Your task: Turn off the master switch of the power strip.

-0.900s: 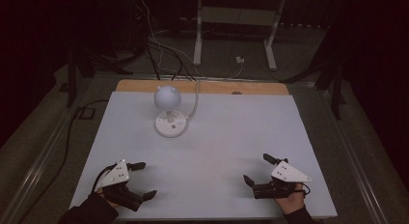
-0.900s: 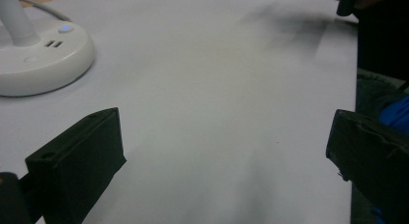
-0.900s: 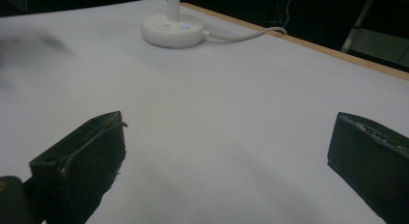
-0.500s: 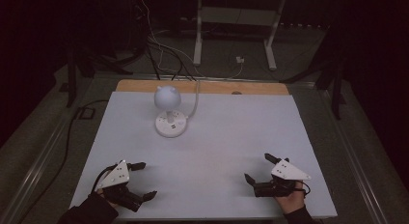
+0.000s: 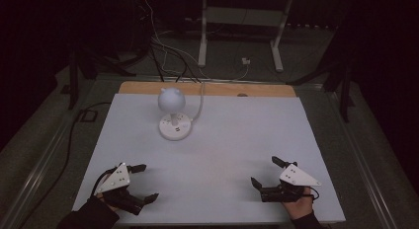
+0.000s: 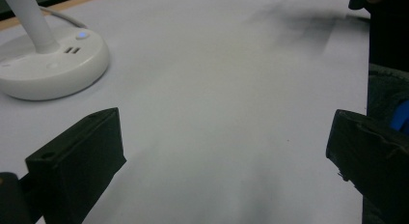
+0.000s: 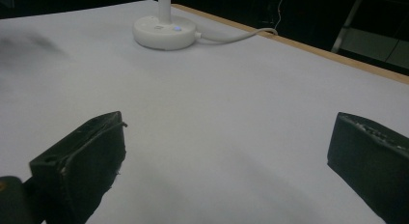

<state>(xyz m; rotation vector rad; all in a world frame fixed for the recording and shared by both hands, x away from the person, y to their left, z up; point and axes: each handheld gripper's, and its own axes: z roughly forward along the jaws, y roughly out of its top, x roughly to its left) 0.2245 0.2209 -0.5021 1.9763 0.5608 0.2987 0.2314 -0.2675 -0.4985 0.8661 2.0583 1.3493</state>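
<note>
Both claws are wide open and hold nothing: the left claw (image 5: 140, 182) at the near left of the white table (image 5: 247, 140), the right claw (image 5: 267, 172) at the near right. The lamp (image 5: 174, 121) stands far off, toward the left. The left claw looks nearer to it.

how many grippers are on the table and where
2. The left gripper is at the near left corner of the white table, jaws open; the right gripper is at the near right corner, jaws open. Both are empty.
</note>
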